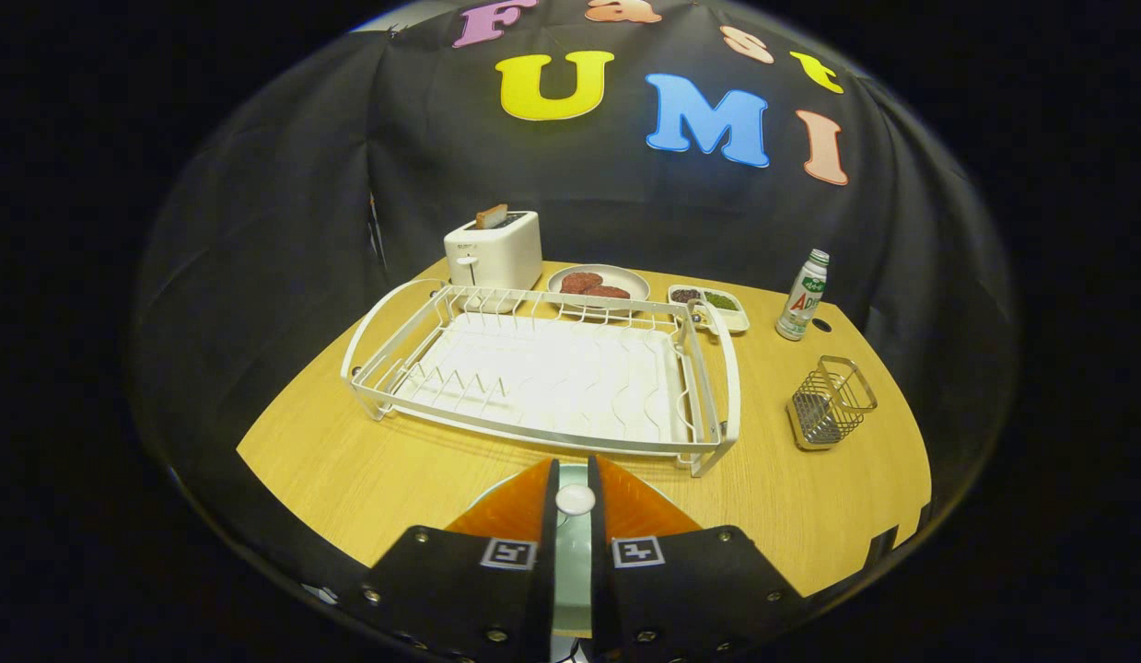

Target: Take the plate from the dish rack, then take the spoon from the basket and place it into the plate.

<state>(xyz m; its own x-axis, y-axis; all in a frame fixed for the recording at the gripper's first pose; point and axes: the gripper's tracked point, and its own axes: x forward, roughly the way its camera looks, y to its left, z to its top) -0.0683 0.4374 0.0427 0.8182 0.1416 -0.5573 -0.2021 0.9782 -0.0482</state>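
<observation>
1. Toaster at the far left of the table, a slice poking out of its slot.
2. Dish rack — white wire, bare, just beyond my fingers.
3. Spoon — pale, its rounded end pinched between my fingers; my gripper is clamped on it, over a pale green plate lying under the fingers.
4. Wire basket stands right of the rack, a bottle behind it.

White spoon pinched between the tongs; pale plate below them; empty dish rack ahead; wire basket beyond-right.
</observation>
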